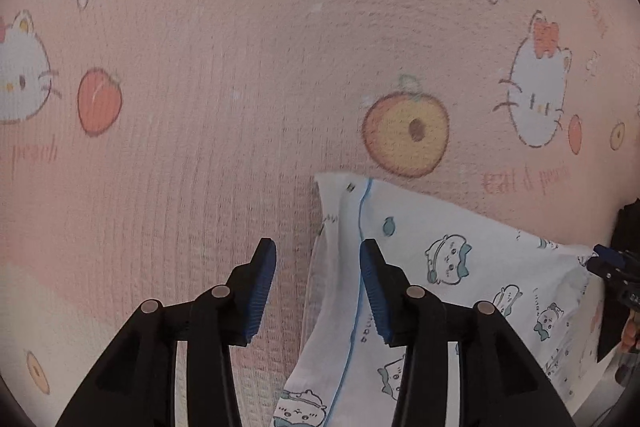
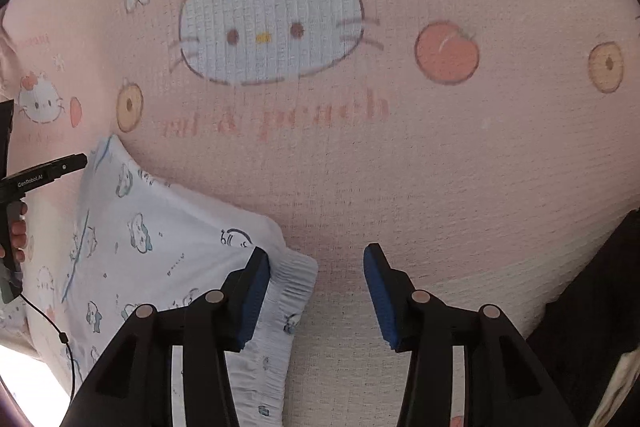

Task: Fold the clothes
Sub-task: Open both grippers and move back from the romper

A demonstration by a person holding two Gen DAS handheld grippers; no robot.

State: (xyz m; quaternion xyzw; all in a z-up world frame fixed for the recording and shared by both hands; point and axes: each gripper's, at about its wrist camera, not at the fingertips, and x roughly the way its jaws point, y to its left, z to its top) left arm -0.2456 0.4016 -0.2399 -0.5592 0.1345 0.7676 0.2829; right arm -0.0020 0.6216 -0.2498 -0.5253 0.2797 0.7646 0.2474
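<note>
1. Left gripper (image 1: 318, 269): jaws apart, approx. mid-width, nothing pinched. Its blue pads (image 1: 262, 291) are bare.
2. The white garment (image 1: 448, 267) w/ small blue cartoon print lies just right of that gripper; its folded edge w/ a blue seam line runs up between the jaws, closer to the right pad, but the pads aren't pressing on it.
3. Right gripper (image 2: 318, 265): jaws also apart, approx. mid-width, holding nothing.
4. In the right wrist view the garment (image 2: 160, 227) sits to the left & near; its ruffled edge lies under & beside the left jaw, mostly outside the gap. Can't tell if that jaw touches the cloth.
5. Garment rests flat on a pink blanket (image 2: 440, 167) printed w/ cat faces, peaches, flowers & lettering. Blanket fills nearly all of both views.
6. Far left in the right wrist view: the other gripper's black body, w/ a person's fingers (image 2: 18, 233) wrapped on the handle & a thin black cable (image 2: 64, 339) trailing down.
7. Far right edge of the left wrist view: the right gripper's tips at the garment's right end.
</note>
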